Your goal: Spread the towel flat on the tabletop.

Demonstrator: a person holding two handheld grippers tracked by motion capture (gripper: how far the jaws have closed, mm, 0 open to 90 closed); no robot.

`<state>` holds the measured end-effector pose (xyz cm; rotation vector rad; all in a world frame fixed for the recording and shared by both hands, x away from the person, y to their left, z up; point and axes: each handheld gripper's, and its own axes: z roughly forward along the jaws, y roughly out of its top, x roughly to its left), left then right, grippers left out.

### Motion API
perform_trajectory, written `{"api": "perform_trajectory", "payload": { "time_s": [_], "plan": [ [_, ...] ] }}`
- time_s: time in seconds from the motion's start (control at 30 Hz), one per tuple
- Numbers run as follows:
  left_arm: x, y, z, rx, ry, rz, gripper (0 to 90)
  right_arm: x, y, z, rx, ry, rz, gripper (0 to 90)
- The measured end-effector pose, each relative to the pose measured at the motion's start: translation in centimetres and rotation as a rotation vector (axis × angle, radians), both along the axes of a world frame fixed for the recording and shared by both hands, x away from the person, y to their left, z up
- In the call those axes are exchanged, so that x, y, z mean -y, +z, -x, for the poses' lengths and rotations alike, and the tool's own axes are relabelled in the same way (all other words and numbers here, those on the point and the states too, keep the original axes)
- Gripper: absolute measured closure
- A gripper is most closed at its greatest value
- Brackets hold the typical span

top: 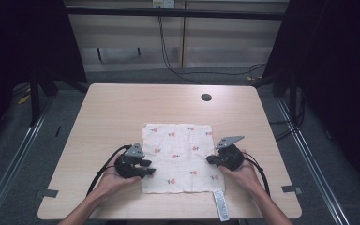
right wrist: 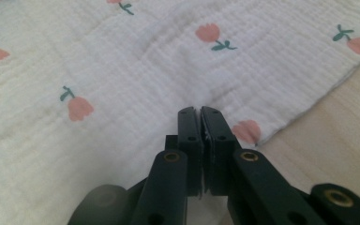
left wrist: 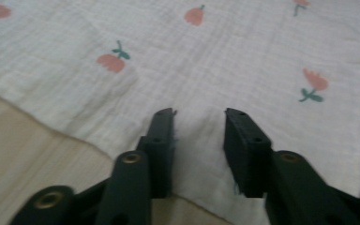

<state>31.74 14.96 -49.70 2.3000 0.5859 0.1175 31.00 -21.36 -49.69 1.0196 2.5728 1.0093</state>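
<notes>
The left gripper stands wide over the cloth edge. The right gripper is pinched together; whether it holds fabric, I cannot tell. Bite deep before lifting.

Bare table rings the flat cloth (nothing blocks).

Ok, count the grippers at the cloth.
2. The left gripper sits at the left edge of the cloth, jaws open; the right gripper at its right edge, jaws shut.
</notes>
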Motion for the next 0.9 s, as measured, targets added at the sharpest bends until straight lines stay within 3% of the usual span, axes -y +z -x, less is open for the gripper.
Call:
{"api": "perform_trajectory", "payload": {
  "time_s": [0.17,0.2,0.23,0.4,0.63,0.77,0.83,0.9],
  "plan": [
    [0.3,0.2,0.8,0.001,-0.025,-0.027,85.5,0.2,0.1,1.0,-0.027,0.002,-0.008,88.8],
    [0.2,0.3,1.0,0.004,-0.034,-0.042,87.7,0.2,0.2,1.4,-0.027,0.016,0.001,88.9],
    [0.3,0.3,1.2,-0.006,-0.031,-0.029,88.6,0.2,0.3,1.7,-0.034,0.014,0.006,88.9],
    [-0.2,0.4,1.9,-0.041,-0.040,-0.031,88.8,0.7,0.2,3.4,-0.087,0.036,-0.049,88.9],
    [-0.6,0.5,3.5,-0.083,-0.052,-0.016,88.8,0.4,0.2,4.6,-0.077,0.067,-0.050,88.9],
    [-0.6,0.7,4.1,-0.083,-0.080,-0.036,88.6,0.4,0.2,5.0,-0.072,0.064,-0.053,87.1],
    [-0.8,0.8,4.3,-0.087,-0.075,-0.042,82.1,0.5,0.1,5.0,-0.086,0.051,-0.082,83.9],
    [-1.0,0.9,4.1,-0.087,-0.062,-0.016,75.4,0.6,0.2,5.1,-0.083,0.047,-0.069,78.0]
  ]
}}
